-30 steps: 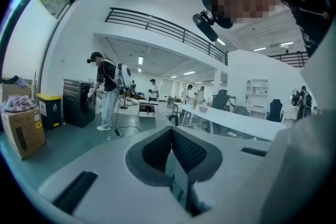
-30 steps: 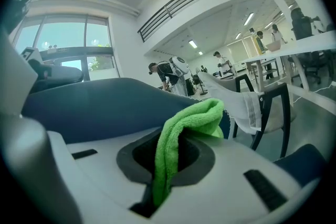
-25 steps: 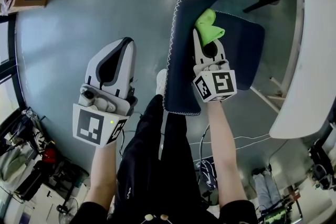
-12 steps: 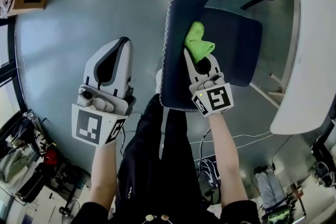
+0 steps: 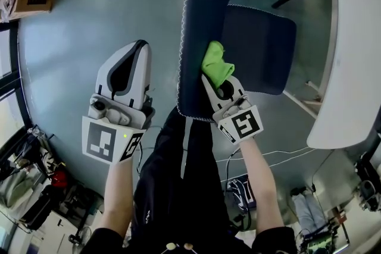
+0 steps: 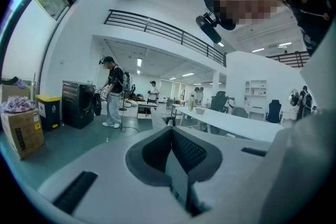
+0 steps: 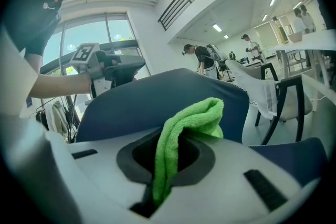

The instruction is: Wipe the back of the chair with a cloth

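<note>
Two grippers are in my hands, but only the right gripper (image 5: 218,77) has work: its jaws are clamped on the cloth (image 5: 215,62), a green fold that sticks out past the tips. The cloth's free end is pushed against the chair back (image 5: 199,21), on the face that looks toward the seat (image 5: 265,50). I stand at the chair's side, so in the head view the back runs lengthwise away from me, from just by my legs up toward the far end. The seat lies to its right. My right gripper reaches in over the seat and points up and left into the back, meeting it roughly midway along. From there the back lies straight ahead of the jaws, its long axis crossing my line of reach. I judge the wipe should slide sideways along that length, not push deeper. My left gripper (image 5: 140,47) hangs over the floor (image 5: 89,9) on the other side of the back, well apart from it. Its jaws are together with nothing between them. The right hand is plainly the nearer one.
</note>
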`<state>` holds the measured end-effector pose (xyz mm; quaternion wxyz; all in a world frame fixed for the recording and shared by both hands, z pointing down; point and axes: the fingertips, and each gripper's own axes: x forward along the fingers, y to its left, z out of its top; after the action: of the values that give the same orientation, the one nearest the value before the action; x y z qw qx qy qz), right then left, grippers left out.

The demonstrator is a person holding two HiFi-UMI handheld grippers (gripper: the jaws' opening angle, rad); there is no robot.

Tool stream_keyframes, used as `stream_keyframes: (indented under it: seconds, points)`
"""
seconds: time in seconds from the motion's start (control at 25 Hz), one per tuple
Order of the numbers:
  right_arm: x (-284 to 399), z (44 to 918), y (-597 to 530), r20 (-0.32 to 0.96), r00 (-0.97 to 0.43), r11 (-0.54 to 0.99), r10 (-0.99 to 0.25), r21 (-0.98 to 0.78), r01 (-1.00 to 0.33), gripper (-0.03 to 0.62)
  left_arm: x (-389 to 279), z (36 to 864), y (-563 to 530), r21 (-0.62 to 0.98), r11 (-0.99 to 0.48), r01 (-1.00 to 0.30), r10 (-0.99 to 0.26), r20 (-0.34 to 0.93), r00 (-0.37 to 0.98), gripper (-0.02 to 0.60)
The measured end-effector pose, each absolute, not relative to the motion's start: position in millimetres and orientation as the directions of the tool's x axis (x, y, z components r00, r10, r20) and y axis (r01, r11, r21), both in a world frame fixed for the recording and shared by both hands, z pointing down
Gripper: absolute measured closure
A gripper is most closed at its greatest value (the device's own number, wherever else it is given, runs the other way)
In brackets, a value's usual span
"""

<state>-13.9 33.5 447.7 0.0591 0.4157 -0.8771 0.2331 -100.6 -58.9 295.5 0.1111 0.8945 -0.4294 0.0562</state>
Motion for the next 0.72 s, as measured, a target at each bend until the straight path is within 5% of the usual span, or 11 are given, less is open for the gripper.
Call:
stream_keyframes:
  seconds: [0.72]
  points:
    - [-14.4, 464.4, 123.1, 0.383, -0.81, 0.663, -0.444, -0.467, -0.584, 0.576, -99.1, 291.3, -50.9, 0.151, -0.609, -0.779, -0.756, 0.188, 0.627, 0.575]
